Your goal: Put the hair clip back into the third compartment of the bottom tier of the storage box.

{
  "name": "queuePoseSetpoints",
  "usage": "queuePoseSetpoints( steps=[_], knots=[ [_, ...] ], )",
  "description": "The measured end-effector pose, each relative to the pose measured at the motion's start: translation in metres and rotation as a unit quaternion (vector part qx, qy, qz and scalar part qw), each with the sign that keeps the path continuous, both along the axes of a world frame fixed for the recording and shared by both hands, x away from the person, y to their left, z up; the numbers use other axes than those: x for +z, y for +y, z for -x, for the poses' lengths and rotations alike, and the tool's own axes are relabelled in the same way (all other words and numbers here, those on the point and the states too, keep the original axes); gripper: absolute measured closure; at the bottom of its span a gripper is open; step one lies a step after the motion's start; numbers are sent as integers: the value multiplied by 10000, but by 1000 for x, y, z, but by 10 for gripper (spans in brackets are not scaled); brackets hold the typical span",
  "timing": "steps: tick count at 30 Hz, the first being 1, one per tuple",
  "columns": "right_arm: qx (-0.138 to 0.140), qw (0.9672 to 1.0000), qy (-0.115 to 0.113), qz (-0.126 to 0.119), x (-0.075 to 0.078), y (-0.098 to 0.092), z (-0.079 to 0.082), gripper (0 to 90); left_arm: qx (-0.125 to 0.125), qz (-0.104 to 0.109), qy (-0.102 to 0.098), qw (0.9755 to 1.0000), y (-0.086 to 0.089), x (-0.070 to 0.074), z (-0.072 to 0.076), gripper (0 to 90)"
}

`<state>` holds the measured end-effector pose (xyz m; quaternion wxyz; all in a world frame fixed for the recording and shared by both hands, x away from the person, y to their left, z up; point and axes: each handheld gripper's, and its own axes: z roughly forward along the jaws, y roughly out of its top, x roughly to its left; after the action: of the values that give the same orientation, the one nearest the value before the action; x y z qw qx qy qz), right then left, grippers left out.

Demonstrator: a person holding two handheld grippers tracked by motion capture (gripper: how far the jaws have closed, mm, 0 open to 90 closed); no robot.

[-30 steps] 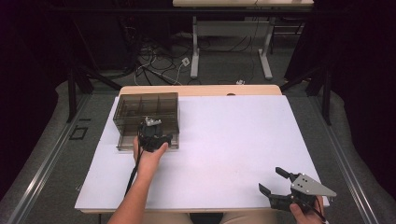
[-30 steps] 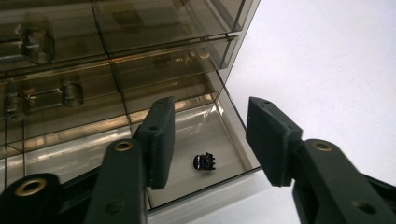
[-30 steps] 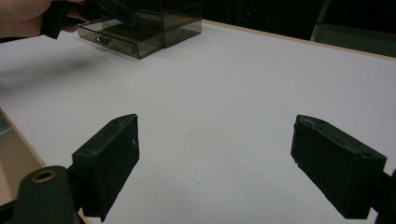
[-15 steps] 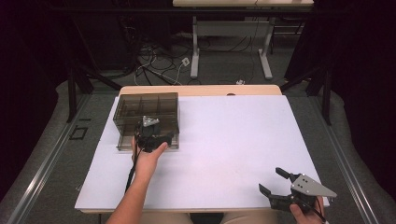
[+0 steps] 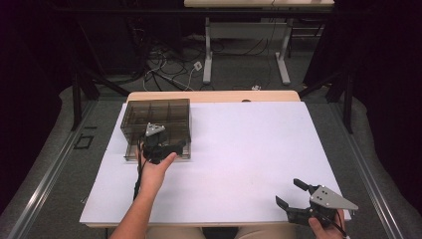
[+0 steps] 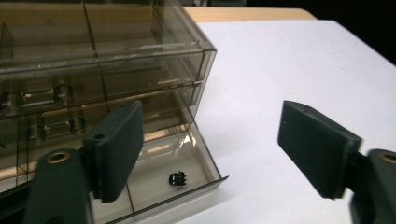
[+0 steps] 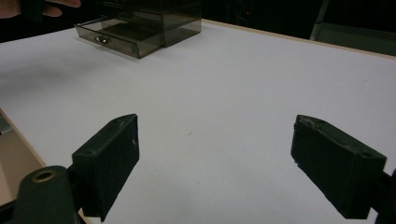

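A: Smoky-brown drawer cabinet [image 5: 157,119] at ten o'clock, bottom drawer [image 6: 187,175] out, small black clip [image 6: 177,178] inside.

B: Left gripper [image 5: 166,149]?

A: Just opening, empty. Right gripper [image 5: 294,199], five o'clock, gapes empty.

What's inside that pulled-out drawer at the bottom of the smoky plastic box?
In the open drawer lies one small black clip-like piece. The left gripper's near jaw covers the drawer's left part, so anything there is hidden.

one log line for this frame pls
left gripper: jaws just opened, nothing between | small black clip: lying in pulled-out drawer | right gripper: open, over table's near right corner
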<state>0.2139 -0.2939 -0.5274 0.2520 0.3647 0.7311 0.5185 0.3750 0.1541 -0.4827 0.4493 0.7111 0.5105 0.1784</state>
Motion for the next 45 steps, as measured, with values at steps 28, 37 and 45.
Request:
queuePoseSetpoints(
  steps=[28,37,45],
  knots=[
    [-59,10000,33,-39,0,-1,1,148,-630,113,-782,9949,7,42,60,4],
    [-52,10000,8,-44,0,-1,1,147,-666,183,-860,9939,21,50,84,12],
    [-69,10000,19,-1,0,-2,1,147,-628,165,-930,9935,31,51,102,12]
  ],
)
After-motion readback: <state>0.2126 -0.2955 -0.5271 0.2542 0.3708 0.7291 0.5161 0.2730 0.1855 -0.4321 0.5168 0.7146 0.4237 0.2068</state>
